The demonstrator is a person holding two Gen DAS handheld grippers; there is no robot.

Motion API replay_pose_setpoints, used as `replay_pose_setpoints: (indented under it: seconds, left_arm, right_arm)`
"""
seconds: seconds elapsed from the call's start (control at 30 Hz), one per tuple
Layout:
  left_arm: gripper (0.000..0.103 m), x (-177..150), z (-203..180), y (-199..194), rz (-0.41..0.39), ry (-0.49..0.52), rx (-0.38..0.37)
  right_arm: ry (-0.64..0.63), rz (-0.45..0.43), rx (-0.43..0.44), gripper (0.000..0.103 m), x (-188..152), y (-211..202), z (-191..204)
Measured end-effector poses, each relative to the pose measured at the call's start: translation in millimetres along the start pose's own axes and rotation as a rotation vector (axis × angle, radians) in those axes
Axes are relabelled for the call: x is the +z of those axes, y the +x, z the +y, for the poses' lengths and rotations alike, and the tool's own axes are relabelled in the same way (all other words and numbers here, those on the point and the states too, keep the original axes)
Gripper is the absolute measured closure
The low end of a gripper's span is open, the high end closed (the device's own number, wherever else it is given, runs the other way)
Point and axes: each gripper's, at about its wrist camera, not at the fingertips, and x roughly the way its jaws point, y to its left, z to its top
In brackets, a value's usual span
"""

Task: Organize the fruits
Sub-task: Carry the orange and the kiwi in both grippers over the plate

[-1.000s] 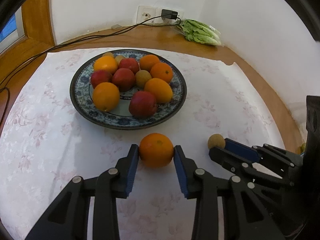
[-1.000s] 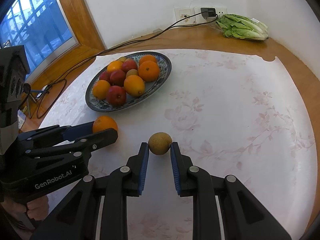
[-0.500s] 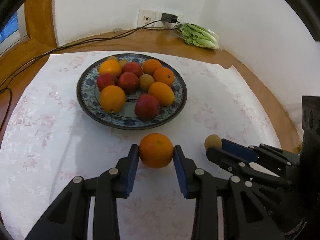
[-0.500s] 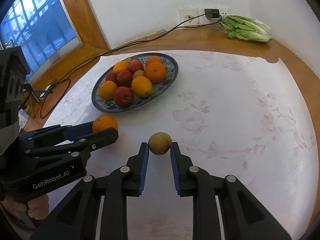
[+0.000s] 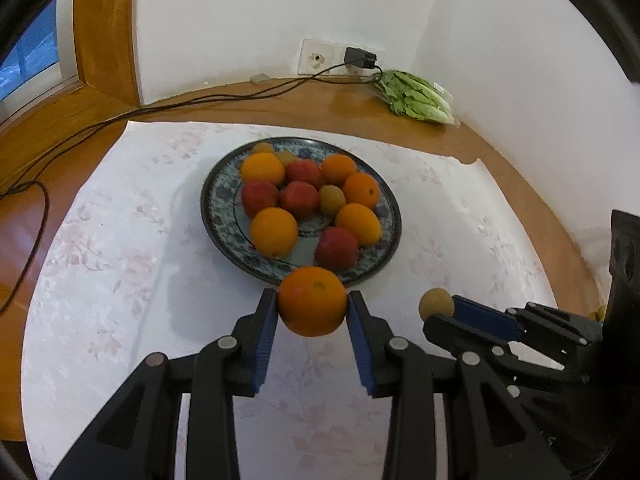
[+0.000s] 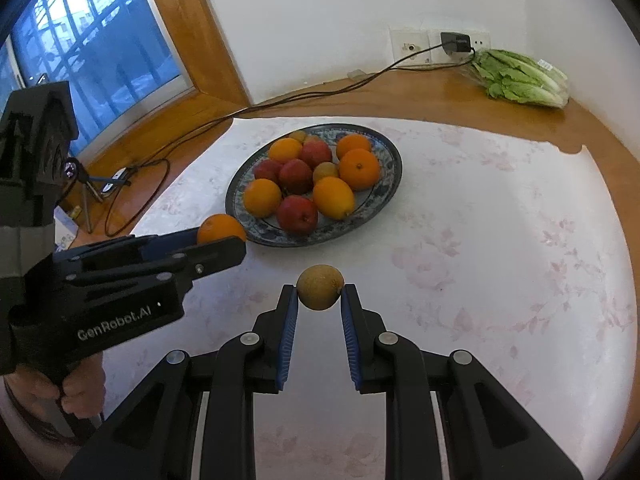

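My left gripper [image 5: 313, 307] is shut on an orange [image 5: 312, 301], held above the white cloth just in front of the plate. My right gripper [image 6: 320, 295] is shut on a small brown kiwi [image 6: 320, 287], also lifted off the cloth. The blue patterned plate [image 5: 224, 224] carries several oranges, red apples and small brownish fruits. In the right wrist view the left gripper [image 6: 224, 242] with its orange [image 6: 219, 227] is at the left, by the plate [image 6: 390, 176]. In the left wrist view the right gripper [image 5: 444, 312] with the kiwi [image 5: 435, 303] is at the right.
A white floral cloth [image 5: 120, 280] covers the round wooden table [image 5: 328, 104]. A bag of lettuce [image 6: 520, 78] lies at the back right by the wall. A black cable [image 6: 280, 102] runs from the wall socket [image 5: 360, 56] across the table. A window [image 6: 88, 52] is at the left.
Both grippers have risen with their fruit and drawn back a little, so the plate looks smaller and farther off. The grips on the orange and the kiwi are unchanged.
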Motion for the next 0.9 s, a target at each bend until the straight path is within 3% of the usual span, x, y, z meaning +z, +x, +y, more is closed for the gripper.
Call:
replay_pose_setpoints:
  seconds: [0.9]
  left_arm:
    - [0.067,40,17,21,-0.065,-0.006,-0.003]
  right_arm:
    - [0.009,-0.078,-0.017,0.08,51,23,0]
